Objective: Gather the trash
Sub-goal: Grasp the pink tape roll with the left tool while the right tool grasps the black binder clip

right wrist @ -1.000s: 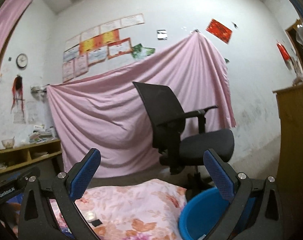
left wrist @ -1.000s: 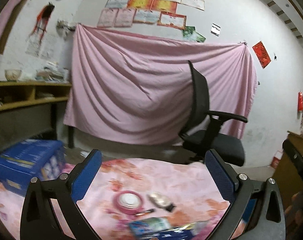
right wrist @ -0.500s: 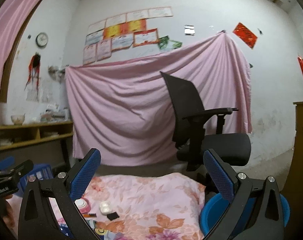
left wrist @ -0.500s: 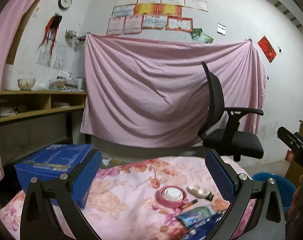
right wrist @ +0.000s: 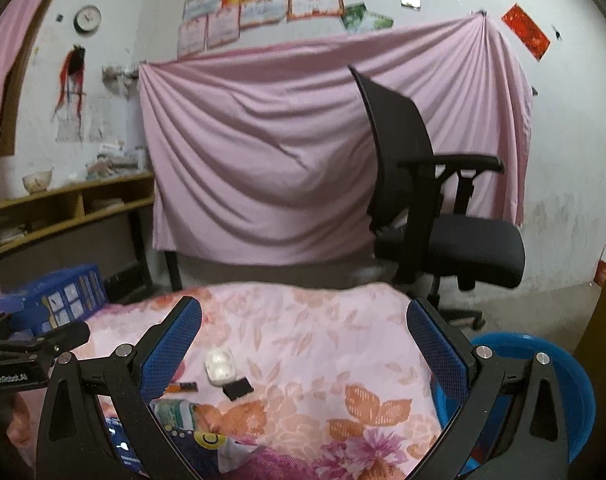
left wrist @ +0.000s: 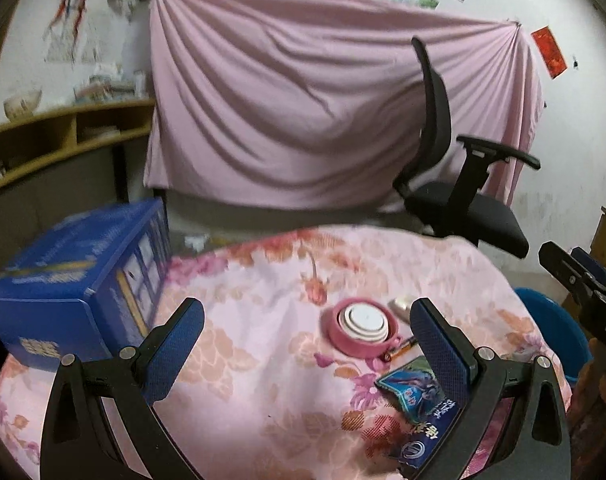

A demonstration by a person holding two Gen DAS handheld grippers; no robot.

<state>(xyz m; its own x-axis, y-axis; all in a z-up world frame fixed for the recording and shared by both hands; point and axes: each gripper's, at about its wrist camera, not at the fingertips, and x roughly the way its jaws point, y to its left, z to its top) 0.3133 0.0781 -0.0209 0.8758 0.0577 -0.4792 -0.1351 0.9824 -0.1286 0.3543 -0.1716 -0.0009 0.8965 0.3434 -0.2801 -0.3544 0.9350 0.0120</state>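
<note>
both our claws spread wide and empty, left gripper [left wrist: 307,346] view alone shows pink tape roll [left wrist: 361,326], right gripper [right wrist: 305,342] view alone shows black scrap [right wrist: 237,389] beside white case [right wrist: 219,365]

The left gripper [left wrist: 307,344] hovers with its jaws spread wide, nothing between the blue-padded fingers [left wrist: 175,344], and points level toward the far side of the scene. The right gripper [right wrist: 303,348] is likewise spread wide and empty, its blue pads [right wrist: 435,348] well apart, aimed the same way. Each shows in the other's camera: the right gripper's black frame enters at the right edge of the left wrist view, and the left gripper's black frame enters at the left edge of the right wrist view.
</note>
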